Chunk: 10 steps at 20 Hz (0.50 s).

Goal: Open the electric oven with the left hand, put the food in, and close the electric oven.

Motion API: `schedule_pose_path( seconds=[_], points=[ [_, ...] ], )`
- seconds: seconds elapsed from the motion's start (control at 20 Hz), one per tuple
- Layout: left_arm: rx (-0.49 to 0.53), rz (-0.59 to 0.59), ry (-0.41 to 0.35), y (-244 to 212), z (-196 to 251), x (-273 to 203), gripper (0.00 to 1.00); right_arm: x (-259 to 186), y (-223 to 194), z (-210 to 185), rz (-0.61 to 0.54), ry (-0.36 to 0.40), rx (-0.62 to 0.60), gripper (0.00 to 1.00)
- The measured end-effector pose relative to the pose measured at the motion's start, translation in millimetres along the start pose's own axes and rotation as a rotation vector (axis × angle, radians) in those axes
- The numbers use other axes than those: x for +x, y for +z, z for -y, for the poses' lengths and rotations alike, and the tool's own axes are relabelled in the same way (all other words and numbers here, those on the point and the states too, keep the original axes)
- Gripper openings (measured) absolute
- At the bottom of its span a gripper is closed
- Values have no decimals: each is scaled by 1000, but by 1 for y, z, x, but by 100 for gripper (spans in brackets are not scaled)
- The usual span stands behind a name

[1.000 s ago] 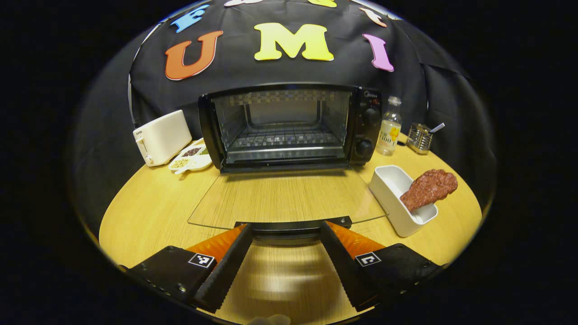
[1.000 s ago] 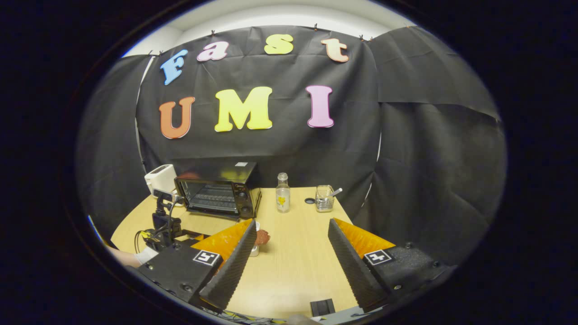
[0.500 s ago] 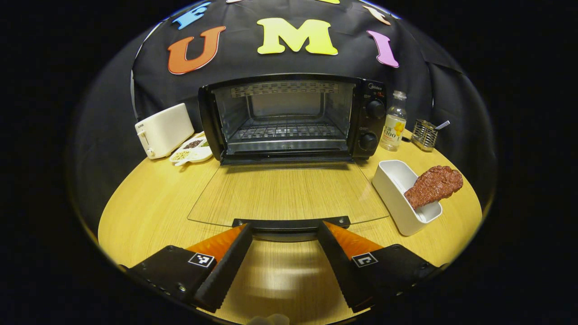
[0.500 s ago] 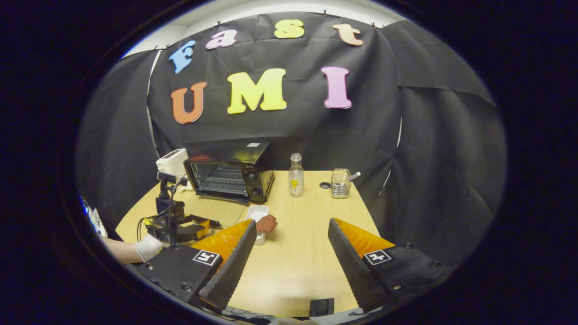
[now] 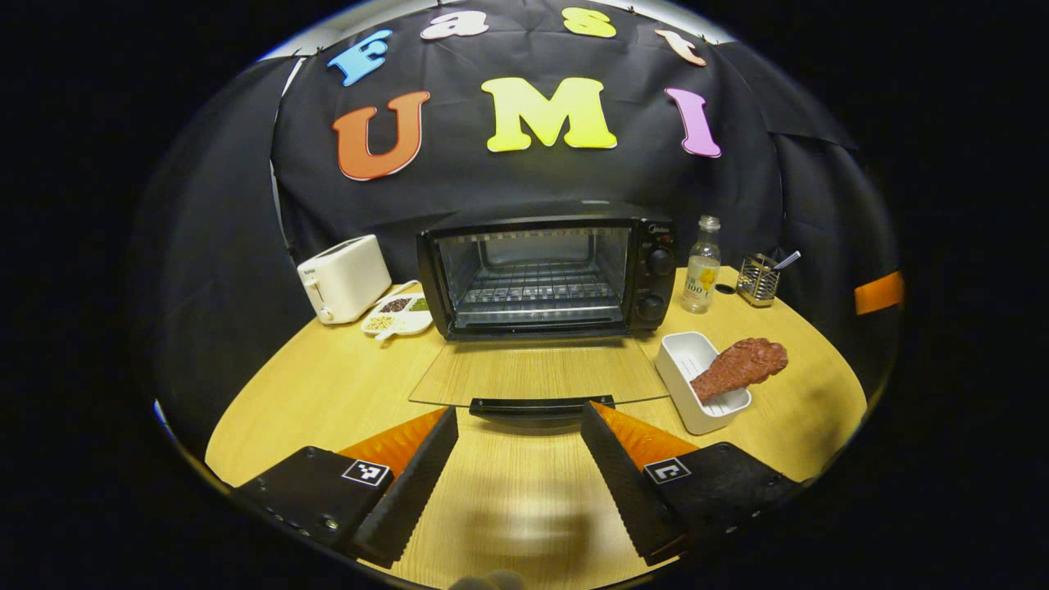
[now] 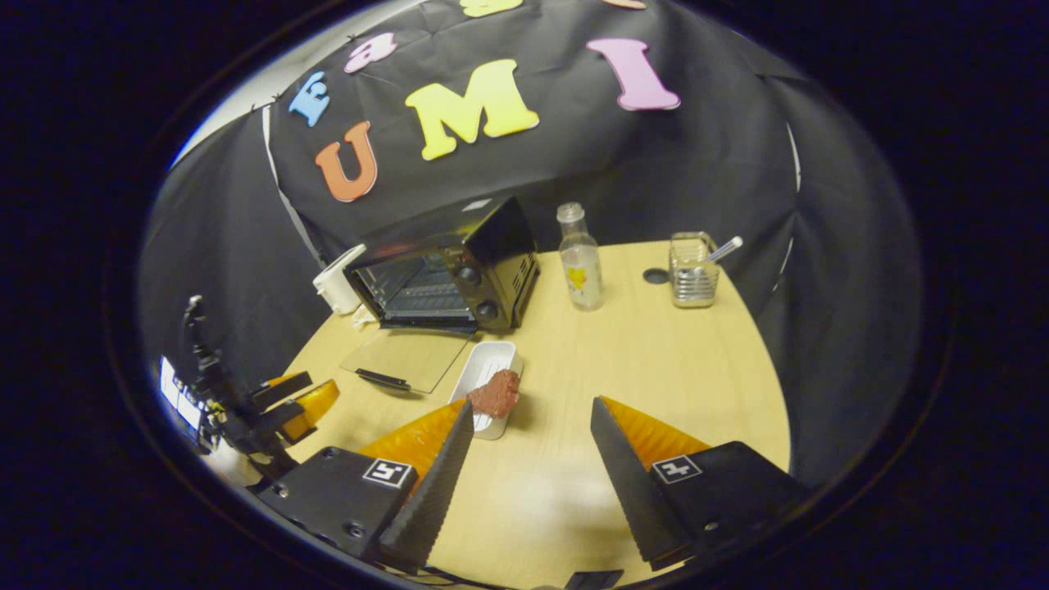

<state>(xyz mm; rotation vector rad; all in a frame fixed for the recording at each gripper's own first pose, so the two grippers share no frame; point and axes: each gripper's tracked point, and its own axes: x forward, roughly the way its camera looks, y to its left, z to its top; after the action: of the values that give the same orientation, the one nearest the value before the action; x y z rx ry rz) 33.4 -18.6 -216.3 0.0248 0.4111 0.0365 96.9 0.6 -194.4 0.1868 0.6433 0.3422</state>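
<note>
The black electric oven (image 5: 647, 246) stands at the back of the round wooden table, its glass door (image 5: 537, 373) folded flat onto the table and its wire rack bare. A brown drumstick-shaped piece of food (image 5: 737, 367) leans out of a white rectangular dish (image 5: 684, 365) to the oven's right. My left gripper (image 5: 518, 459) is open just short of the door's black handle (image 5: 533, 405), holding nothing. In the right gripper view the oven (image 6: 500, 262), dish (image 6: 488, 365) and food (image 6: 496, 393) lie ahead on the left. My right gripper (image 6: 529, 455) is open above the table. The left gripper (image 6: 291, 401) appears far left.
A white toaster (image 5: 344, 279) and a small divided plate of grains (image 5: 399, 314) sit left of the oven. A clear bottle (image 5: 701, 266) and a wire holder with a spoon (image 5: 758, 279) stand to its right. Bare tabletop (image 6: 656, 360) stretches ahead of the right gripper.
My left gripper has backed away from the open door handle and risen, so the oven looks smaller. The right gripper has moved forward and tilted toward the dish with the food.
</note>
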Motion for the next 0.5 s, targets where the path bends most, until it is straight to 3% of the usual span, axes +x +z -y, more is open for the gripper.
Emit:
schedule_pose_path(
  seconds=[0.15, 0.35, 0.5],
  points=[
    [2, 19, 37, 12, 2, -34, 97, 39, -10, -2, -97, 101, 61, 89],
    [-44, 11, 97, 15, 3, -72, 97, 84, -23, -15, -211, 206, 161, 77],
    [-44, 9, 120, 18, 5, -91, 97, 105, -25, -26, -264, 270, 270, 58]
  ],
)
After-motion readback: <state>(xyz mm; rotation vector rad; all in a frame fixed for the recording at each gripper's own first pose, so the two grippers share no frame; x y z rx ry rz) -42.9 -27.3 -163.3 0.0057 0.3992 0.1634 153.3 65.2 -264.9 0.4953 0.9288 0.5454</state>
